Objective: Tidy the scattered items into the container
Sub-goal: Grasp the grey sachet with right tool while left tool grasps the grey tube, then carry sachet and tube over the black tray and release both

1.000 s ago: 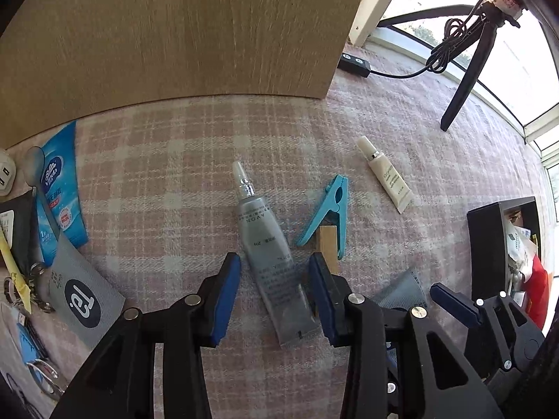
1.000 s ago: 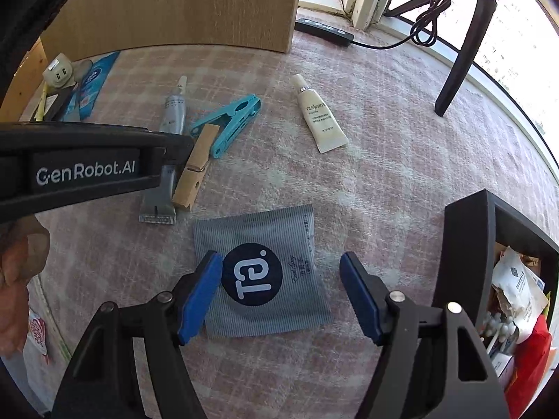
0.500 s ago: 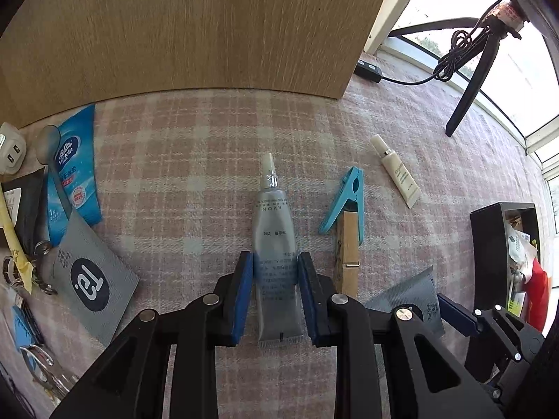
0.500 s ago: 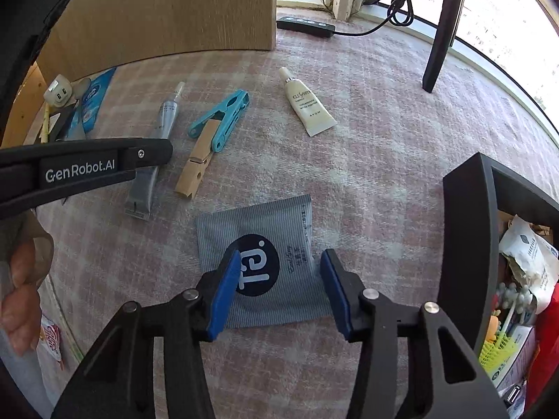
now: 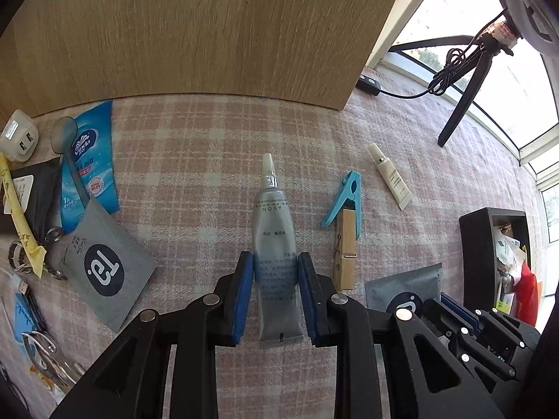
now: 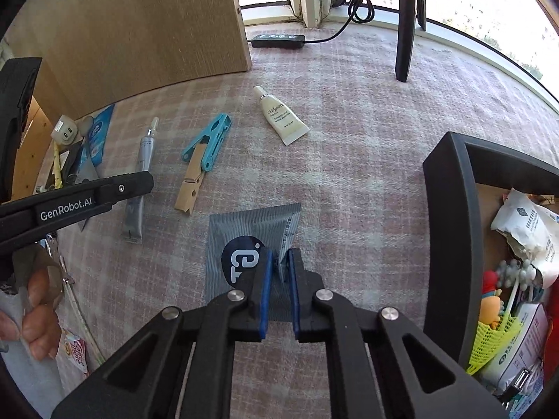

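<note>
Silver tube [image 5: 275, 244] between left gripper [image 5: 274, 300] pads

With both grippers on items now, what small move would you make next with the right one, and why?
Probably lift. The right gripper is closing, its jaws already pinching the grey sachet into a fold; the black container stands open just to its right.

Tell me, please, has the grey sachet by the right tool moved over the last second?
Yes: the sachet has its right edge pinched up and drawn towards the wooden peg by the closing right tool.
</note>
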{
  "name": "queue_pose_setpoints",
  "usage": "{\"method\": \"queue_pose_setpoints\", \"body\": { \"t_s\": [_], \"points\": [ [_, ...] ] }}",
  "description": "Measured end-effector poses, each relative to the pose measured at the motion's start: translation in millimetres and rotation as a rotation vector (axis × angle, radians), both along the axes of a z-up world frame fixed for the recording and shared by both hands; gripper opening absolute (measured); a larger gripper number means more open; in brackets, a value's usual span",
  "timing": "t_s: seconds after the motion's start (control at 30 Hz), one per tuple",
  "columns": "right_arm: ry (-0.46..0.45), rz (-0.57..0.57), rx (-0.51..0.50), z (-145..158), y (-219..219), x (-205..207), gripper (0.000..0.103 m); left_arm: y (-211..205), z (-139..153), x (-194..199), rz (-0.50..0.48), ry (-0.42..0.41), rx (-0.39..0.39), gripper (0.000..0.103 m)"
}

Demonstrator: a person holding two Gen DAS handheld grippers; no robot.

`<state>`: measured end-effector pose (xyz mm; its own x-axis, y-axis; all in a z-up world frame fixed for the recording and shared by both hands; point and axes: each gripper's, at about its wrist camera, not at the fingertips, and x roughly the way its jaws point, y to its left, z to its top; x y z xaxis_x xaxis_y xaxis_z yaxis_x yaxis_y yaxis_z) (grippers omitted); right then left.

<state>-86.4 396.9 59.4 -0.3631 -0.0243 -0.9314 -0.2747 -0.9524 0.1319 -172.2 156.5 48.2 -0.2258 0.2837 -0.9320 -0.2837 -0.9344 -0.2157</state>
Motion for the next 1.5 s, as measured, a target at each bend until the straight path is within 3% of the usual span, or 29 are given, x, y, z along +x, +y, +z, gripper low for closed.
{"method": "queue_pose_setpoints", "body": {
  "t_s": [0.17,0.27,0.53,1.0,1.37,1.43,1.47,1.5],
  "points": [
    [0.047,-0.029,0.013,20,-2,14,0.007,-5,20,9,-0.015,0.034,0.025,0.024],
    [0.075,-0.053,0.012,23,-13,18,0.007,32,33,1,-0.036,0.054,0.035,0.024],
    [0.155,-0.132,0.02,43,20,27,0.007,108,66,9,-0.145,0.094,0.083,0.024],
    [0.245,-0.4,0.082,88,123,126,0.007,235,98,84,-0.409,0.096,0.165,0.024],
    [0.248,-0.575,0.139,105,179,198,0.007,301,117,139,-0.555,0.099,0.195,0.025],
    [0.243,-0.581,0.152,105,182,203,0.008,309,115,144,-0.576,0.083,0.205,0.026],
    [0.245,-0.578,0.158,106,182,204,0.01,313,114,146,-0.587,0.064,0.204,0.035],
    [0.245,-0.58,0.169,107,183,206,0.018,315,113,147,-0.593,0.059,0.201,0.039]
  ]
}}
